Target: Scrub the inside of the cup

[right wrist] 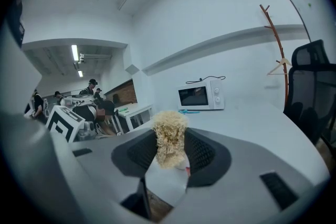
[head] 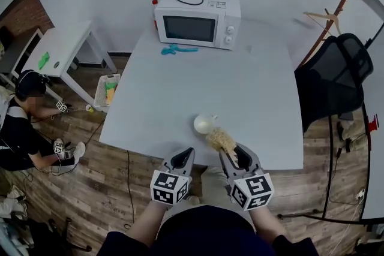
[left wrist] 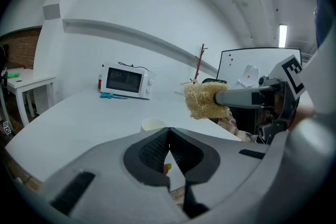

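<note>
Left claw (left wrist: 168,131) closed, cup (left wrist: 153,124) half hidden behind it

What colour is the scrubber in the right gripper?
Pale straw yellow. The scrubber shows best in the right gripper view.

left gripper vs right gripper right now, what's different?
The left gripper has its jaws shut on nothing; the right gripper has its jaws shut on a straw-coloured scrubber. In the head view the left gripper's tip is about at the table edge, while the right gripper's scrubber reaches over it beside the cup. Both point across the table.
</note>
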Action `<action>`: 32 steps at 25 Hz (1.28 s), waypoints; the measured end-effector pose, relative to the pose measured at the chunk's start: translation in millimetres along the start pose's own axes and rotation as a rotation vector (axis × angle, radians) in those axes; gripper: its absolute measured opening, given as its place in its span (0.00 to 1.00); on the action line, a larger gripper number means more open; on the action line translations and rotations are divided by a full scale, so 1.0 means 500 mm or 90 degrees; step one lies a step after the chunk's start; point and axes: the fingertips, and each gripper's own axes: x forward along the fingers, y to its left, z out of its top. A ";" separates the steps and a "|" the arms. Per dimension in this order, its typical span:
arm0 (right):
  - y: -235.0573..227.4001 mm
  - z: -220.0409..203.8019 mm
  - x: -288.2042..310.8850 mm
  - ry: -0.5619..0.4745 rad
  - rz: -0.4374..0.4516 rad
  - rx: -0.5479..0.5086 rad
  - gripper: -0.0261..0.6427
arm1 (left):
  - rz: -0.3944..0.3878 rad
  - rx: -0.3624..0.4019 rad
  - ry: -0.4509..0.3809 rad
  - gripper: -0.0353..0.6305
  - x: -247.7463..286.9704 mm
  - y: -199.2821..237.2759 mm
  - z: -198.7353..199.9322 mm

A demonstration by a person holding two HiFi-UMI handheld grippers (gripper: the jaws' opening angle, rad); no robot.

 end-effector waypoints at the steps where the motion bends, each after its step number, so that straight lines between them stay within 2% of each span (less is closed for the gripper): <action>1: -0.009 0.004 0.011 0.002 0.002 0.001 0.28 | 0.000 0.001 0.004 0.08 0.013 0.005 -0.001; 8: -0.057 0.010 0.069 0.020 0.012 0.011 0.28 | -0.019 0.002 0.039 0.10 0.083 0.030 -0.021; 13: -0.088 0.013 0.092 0.027 0.013 0.019 0.28 | -0.053 0.026 0.071 0.45 0.130 0.030 -0.052; 16: -0.103 0.013 0.102 0.032 0.013 0.020 0.28 | -0.066 0.046 0.092 0.54 0.156 0.031 -0.074; 24: -0.124 -0.002 0.126 0.055 0.022 0.025 0.28 | -0.051 0.045 0.111 0.65 0.214 0.066 -0.111; 32: -0.145 -0.019 0.148 0.076 0.027 0.030 0.28 | -0.063 0.078 0.122 0.70 0.271 0.079 -0.123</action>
